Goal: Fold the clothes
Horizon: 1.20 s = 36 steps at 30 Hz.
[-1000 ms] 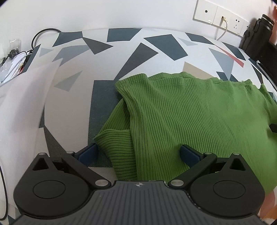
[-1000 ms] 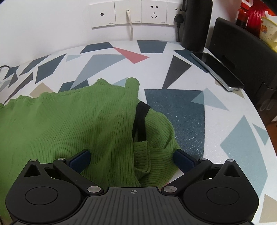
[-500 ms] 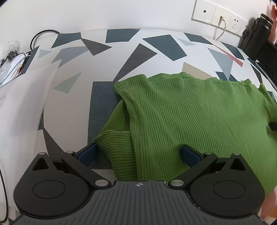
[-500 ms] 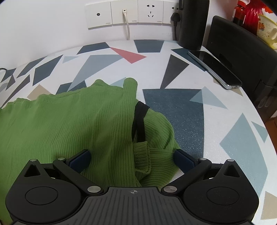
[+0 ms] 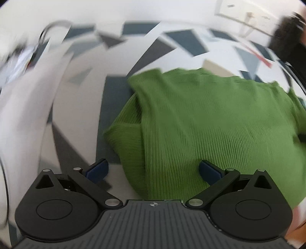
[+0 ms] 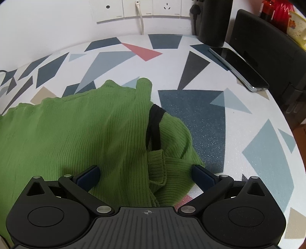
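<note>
A green ribbed sweater (image 5: 210,122) lies spread on a table with a geometric pattern (image 5: 80,118). In the left wrist view its folded-under sleeve and left edge lie between my wide-apart fingers; the left gripper (image 5: 153,169) is open over it, and this view is blurred. In the right wrist view the sweater (image 6: 76,134) fills the left half, with a black strap (image 6: 155,126) near its neckline. The right gripper (image 6: 146,175) is open above the cuff and bunched right end, holding nothing.
A phone (image 6: 239,67) lies at the table's right rear beside a black cylinder (image 6: 214,21) and a dark chair back (image 6: 267,44). Wall sockets (image 6: 145,7) with a plugged white cable sit behind. Cables (image 5: 51,28) and clutter lie at the far left.
The left wrist view has turned blurred as that gripper moves. The right gripper has edged forward slightly over the sweater. Both stay open.
</note>
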Motion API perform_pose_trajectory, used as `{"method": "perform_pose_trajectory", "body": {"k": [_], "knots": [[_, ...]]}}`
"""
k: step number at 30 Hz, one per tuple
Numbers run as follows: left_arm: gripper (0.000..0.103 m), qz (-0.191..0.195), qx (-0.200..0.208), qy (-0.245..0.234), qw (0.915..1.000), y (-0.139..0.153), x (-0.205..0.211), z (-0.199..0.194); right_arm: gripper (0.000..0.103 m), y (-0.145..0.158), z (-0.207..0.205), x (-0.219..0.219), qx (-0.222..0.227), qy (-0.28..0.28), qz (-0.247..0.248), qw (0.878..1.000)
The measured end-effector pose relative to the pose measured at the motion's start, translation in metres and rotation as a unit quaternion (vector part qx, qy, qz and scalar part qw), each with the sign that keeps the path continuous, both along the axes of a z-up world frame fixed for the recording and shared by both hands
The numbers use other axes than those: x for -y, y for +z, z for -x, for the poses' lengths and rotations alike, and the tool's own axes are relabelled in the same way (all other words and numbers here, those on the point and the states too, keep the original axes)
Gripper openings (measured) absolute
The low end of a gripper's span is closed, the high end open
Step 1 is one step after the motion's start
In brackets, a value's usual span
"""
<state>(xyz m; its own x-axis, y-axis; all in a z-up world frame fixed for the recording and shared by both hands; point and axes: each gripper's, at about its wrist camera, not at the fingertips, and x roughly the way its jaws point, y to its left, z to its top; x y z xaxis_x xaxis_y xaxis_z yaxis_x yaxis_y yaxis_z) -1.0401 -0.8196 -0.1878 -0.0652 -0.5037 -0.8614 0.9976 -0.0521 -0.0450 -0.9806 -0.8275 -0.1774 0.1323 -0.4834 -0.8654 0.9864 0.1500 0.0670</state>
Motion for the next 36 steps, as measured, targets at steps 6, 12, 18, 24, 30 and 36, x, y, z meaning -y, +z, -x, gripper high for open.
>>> {"method": "perform_pose_trajectory", "body": {"k": [6,12,18,24,30,36], "knots": [[0.103,-0.007,-0.004,-0.025,0.9997,0.004,0.004,-0.002,0.102,0.000,0.012,-0.004,0.014,-0.013,0.004,1.000],[0.103,0.005,-0.015,-0.034,0.9993,0.003,-0.008,-0.011,0.102,-0.001,0.017,-0.008,0.008,-0.008,0.005,1.000],[0.103,-0.001,-0.006,-0.025,0.9997,0.002,-0.001,-0.010,0.102,-0.002,0.012,-0.007,0.006,-0.004,0.011,1.000],[0.103,-0.008,-0.007,-0.015,0.9998,0.003,0.001,-0.010,0.102,-0.003,0.012,-0.008,0.007,0.005,0.018,1.000],[0.103,-0.030,0.000,0.001,0.9996,0.004,0.008,-0.005,0.102,-0.002,0.012,-0.006,0.005,0.010,0.010,1.000],[0.102,-0.035,-0.002,-0.020,0.9992,0.005,0.010,0.010,0.102,-0.003,0.012,-0.005,0.009,0.033,0.016,0.999]]}}
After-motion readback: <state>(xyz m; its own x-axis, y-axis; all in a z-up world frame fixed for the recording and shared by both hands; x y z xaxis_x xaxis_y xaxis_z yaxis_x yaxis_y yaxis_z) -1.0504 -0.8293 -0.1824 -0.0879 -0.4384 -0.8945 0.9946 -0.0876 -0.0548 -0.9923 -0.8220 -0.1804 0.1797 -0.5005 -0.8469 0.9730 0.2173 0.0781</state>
